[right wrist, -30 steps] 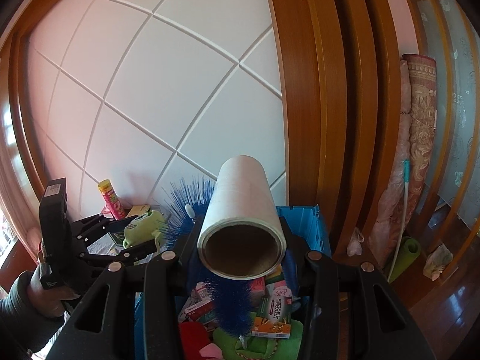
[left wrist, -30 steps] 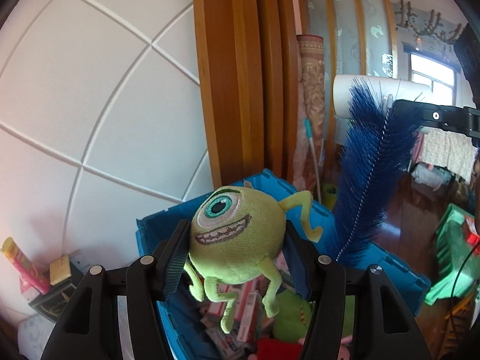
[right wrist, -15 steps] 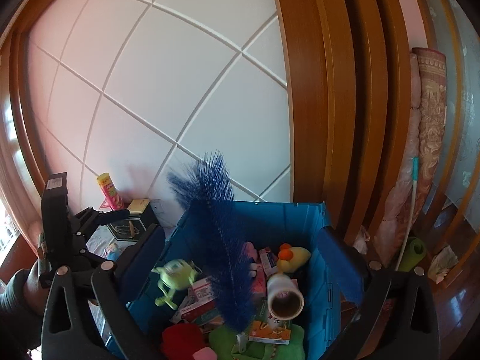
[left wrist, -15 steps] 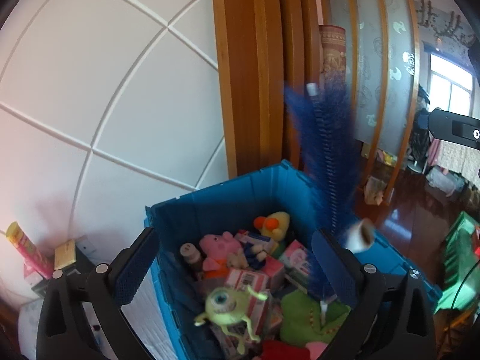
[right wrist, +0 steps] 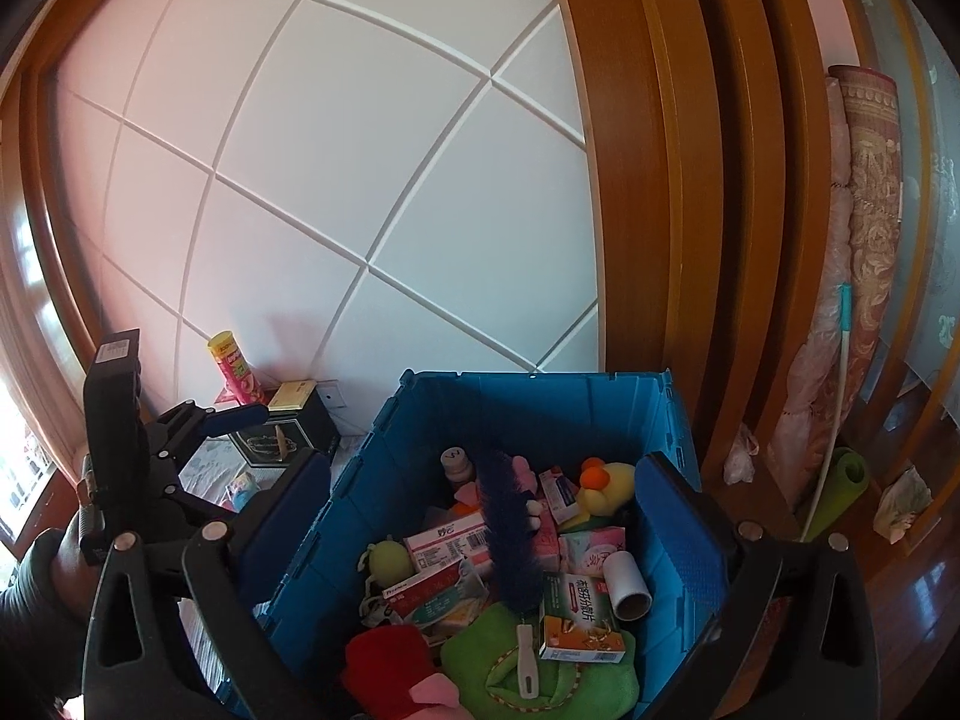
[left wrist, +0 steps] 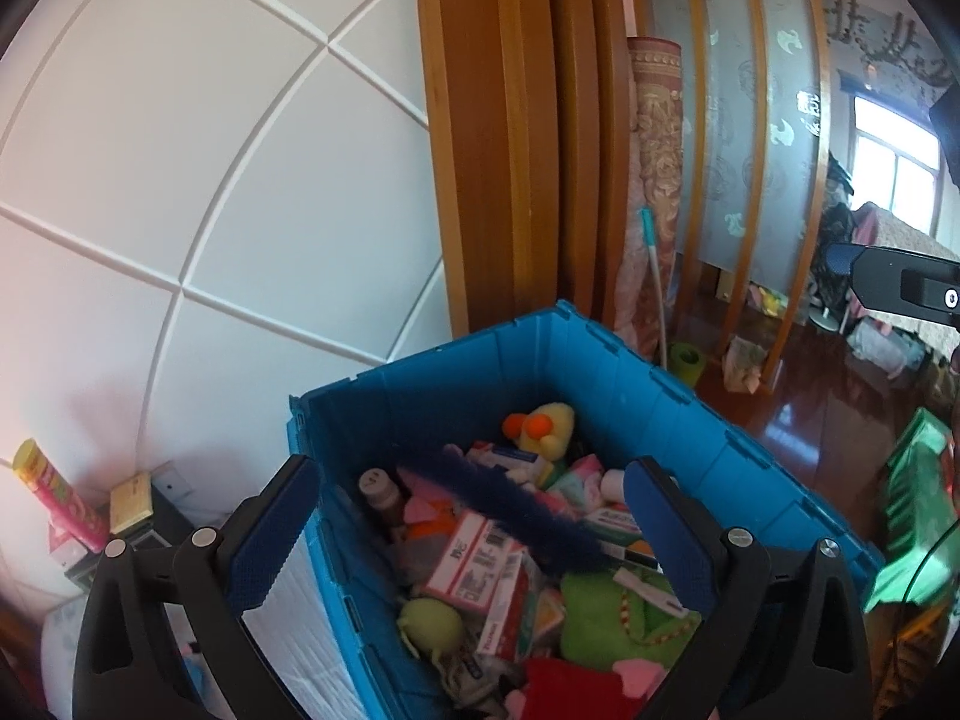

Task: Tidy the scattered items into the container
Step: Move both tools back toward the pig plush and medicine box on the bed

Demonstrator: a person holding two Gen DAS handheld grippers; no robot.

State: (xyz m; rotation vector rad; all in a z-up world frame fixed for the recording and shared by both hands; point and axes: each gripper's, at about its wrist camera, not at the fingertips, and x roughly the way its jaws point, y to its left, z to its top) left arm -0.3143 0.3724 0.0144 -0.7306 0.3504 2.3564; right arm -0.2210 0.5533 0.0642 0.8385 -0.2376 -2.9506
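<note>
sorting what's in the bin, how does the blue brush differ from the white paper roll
The blue brush is long, thin and bristly; the white paper roll is short, stubby and smooth. The brush is dark blue with a white handle; the roll is plain white with an open hollow end. The brush stretches across the middle of the pile; the roll lies near the right wall of the blue bin. Both lie loose on top of the pile inside the bin.

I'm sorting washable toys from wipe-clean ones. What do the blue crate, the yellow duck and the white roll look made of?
Blue crate: looks like rigid moulded plastic, with ribbed walls and a slight sheen.
Yellow duck: plush fabric, fuzzy and matt, with soft rounded edges.
White roll: probably paper or film wound on a cardboard core; the brown hollow end shows.
</note>
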